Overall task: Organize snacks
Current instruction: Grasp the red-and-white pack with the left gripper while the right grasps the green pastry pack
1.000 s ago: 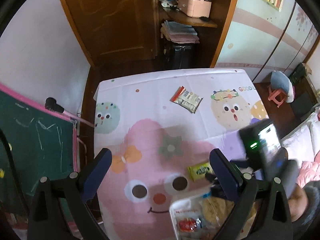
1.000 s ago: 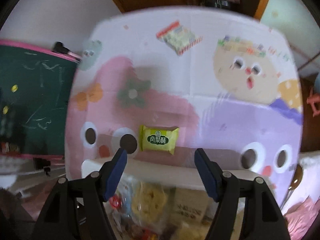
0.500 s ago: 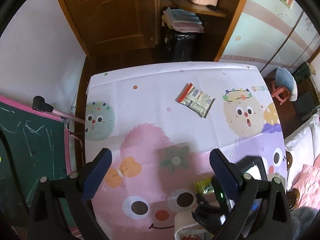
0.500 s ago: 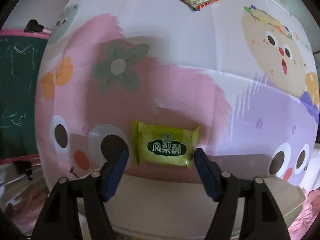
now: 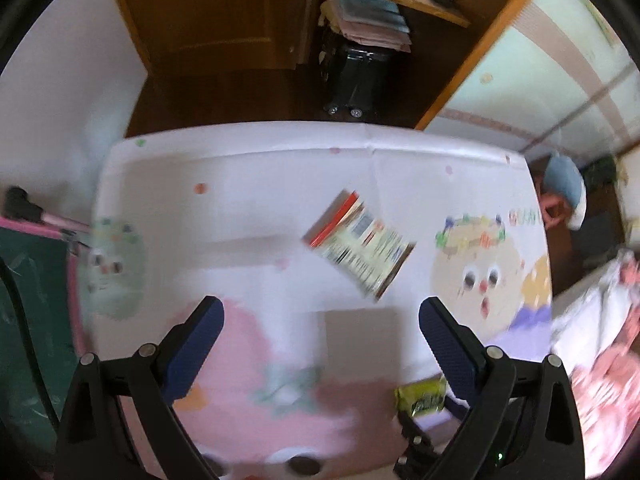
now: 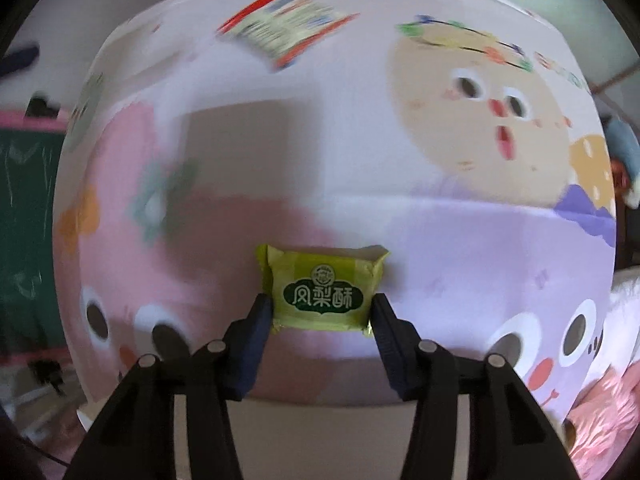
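A yellow-green snack packet (image 6: pixel 322 290) with Chinese lettering lies on the cartoon tablecloth (image 6: pixel 440 220). My right gripper (image 6: pixel 320 312) is shut on it, one blue pad at each side. The packet also shows in the left wrist view (image 5: pixel 422 398), at the lower right by the right gripper's body. A red-and-white snack packet (image 5: pixel 360 248) lies further back on the cloth, ahead of my left gripper (image 5: pixel 318 330), which is open and empty above the table. It also shows in the right wrist view (image 6: pixel 286 24).
A white snack bin's rim (image 6: pixel 320 412) lies under my right gripper. A green chalkboard with a pink frame (image 5: pixel 28 300) stands at the table's left. A dark wooden door, shelves and a black wheeled case (image 5: pixel 356 76) are beyond the far edge.
My right gripper has dropped to the yellow-green packet and closed on it. My left gripper has moved forward toward the red-and-white packet, which looks larger now.
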Demonstrator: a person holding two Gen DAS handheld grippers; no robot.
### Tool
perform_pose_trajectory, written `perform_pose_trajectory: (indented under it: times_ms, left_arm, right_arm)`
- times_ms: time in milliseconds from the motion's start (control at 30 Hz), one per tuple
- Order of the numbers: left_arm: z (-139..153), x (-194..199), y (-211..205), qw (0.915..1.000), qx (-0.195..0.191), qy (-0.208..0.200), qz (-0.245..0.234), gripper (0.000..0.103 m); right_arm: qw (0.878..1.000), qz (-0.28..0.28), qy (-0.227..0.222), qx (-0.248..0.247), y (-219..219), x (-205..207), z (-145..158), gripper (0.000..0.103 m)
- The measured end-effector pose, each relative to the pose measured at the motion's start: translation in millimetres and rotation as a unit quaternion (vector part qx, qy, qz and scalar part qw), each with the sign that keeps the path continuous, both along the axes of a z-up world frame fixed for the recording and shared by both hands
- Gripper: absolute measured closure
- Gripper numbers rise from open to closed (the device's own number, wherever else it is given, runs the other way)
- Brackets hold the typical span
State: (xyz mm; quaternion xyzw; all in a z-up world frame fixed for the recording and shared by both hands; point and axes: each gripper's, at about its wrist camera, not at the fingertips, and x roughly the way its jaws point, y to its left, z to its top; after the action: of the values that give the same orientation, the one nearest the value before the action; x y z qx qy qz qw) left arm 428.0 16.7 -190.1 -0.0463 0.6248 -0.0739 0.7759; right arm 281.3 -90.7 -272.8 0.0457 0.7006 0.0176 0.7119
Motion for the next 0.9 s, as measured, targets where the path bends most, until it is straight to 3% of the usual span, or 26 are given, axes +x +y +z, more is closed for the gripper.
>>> perform_pose_trajectory:
  times_ms: [133, 400, 567, 767, 800, 900]
  left_arm:
    - [-28.7, 27.8, -17.6, 0.9980, -0.030, 0.016, 0.053, 0.005]
    - [-87.3, 52.1, -48.7, 0.9891, 0.001, 0.053, 0.138, 0.005]
    - [-102.2, 54.9, -62.8, 0.9869, 0.023, 0.052, 0.151, 0.007]
    - [-101.8, 49.8, -70.3, 0.9873, 0.044, 0.042, 0.146, 0.036]
    - [-100.1, 47.1, -70.1, 0.9874, 0.046, 0.041, 0.146, 0.046]
    - [-95.9, 38.9, -67.1, 0.9891, 0.034, 0.041, 0.137, 0.058]
  right_arm:
    - [0.999, -0.041, -0.017, 0.017, -32.3, 9.7, 9.1, 0.054]
    - [0.995, -0.084, -0.045, 0.038, -70.9, 6.6, 20.1, 0.054]
    - [0.993, -0.095, -0.044, 0.050, -88.8, 1.3, 21.6, 0.054]
    - [0.992, -0.099, -0.045, 0.058, -100.3, 11.3, 24.3, 0.054]
    - [0.992, -0.098, -0.045, 0.060, -105.6, 11.3, 23.9, 0.054]
    - [0.993, -0.092, -0.048, 0.062, -104.2, 12.7, 21.3, 0.054]
